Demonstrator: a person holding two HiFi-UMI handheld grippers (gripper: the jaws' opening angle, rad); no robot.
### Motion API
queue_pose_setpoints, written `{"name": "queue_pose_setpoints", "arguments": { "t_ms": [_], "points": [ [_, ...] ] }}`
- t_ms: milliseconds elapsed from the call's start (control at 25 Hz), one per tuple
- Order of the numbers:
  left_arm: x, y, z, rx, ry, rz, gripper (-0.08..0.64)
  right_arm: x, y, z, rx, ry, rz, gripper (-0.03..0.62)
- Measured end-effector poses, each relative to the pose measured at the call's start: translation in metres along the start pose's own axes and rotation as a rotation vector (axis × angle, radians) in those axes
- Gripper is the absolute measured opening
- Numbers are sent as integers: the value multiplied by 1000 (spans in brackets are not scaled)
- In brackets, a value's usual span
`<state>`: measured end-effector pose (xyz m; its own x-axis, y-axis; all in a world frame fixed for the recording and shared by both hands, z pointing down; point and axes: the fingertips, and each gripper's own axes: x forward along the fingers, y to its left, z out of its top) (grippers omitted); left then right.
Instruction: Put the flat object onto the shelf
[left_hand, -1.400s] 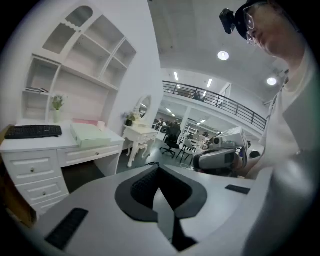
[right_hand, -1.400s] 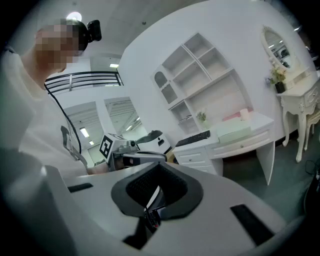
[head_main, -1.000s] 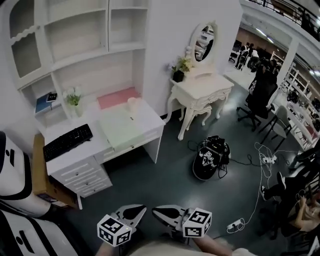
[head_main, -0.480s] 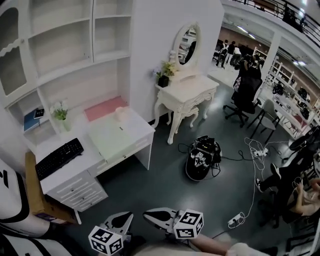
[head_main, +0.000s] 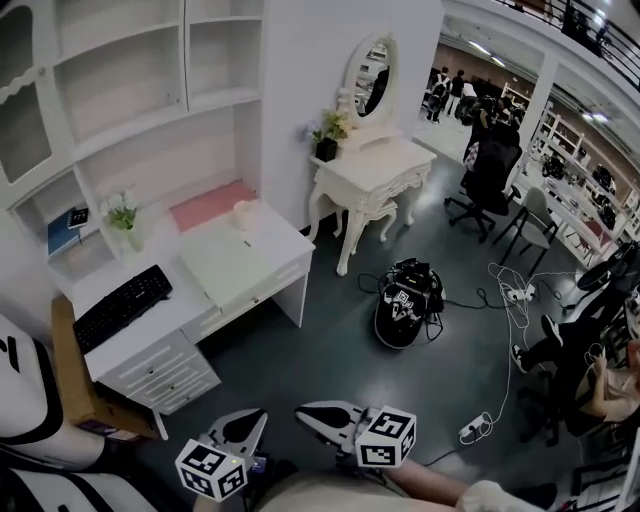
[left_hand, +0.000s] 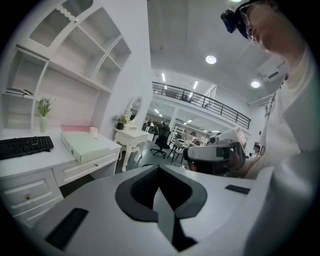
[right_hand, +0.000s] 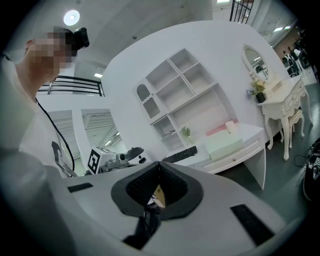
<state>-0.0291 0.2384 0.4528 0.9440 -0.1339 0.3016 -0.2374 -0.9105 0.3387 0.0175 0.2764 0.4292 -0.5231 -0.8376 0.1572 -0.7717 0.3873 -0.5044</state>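
Both grippers are held low, close in front of the torso, side by side with tips converging, near each other but not touching. Left gripper (head_main: 258, 414): jaws together, empty (pads meet at the tips in its own view). Right gripper (head_main: 302, 411): jaws closed as well, gripping nothing. Each marker cube (head_main: 212, 470) sits behind its jaws, top face up. Right forearm (head_main: 450, 492) runs along the bottom edge.

left gripper (head_main: 252, 420), right gripper (head_main: 310, 412): backs cut off by bottom edge | cardboard box (head_main: 72, 370): partly hidden behind desk's (head_main: 185, 300) left end | book (head_main: 60, 230): cover too small to read
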Motion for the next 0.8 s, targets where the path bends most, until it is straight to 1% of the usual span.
{"name": "queue_pose_setpoints", "arguments": {
  "t_ms": [240, 360, 480, 680, 800],
  "points": [
    [-24, 20, -6, -67, -21, 35, 12, 24, 15, -7, -9, 44, 23, 23],
    [-29, 24, -9, -86, -25, 53, 12, 30, 17, -10, -11, 60, 39, 23],
    [-34, 24, -11, -104, -31, 65, 12, 32, 18, -15, 8, 67, 48, 23],
    [-35, 28, -14, -106, -54, 97, 12, 33, 9, -17, 28, 72, 49, 23],
    [-29, 28, -12, -106, -62, 116, 12, 33, -3, -11, 37, 64, 53, 23]
  ]
}}
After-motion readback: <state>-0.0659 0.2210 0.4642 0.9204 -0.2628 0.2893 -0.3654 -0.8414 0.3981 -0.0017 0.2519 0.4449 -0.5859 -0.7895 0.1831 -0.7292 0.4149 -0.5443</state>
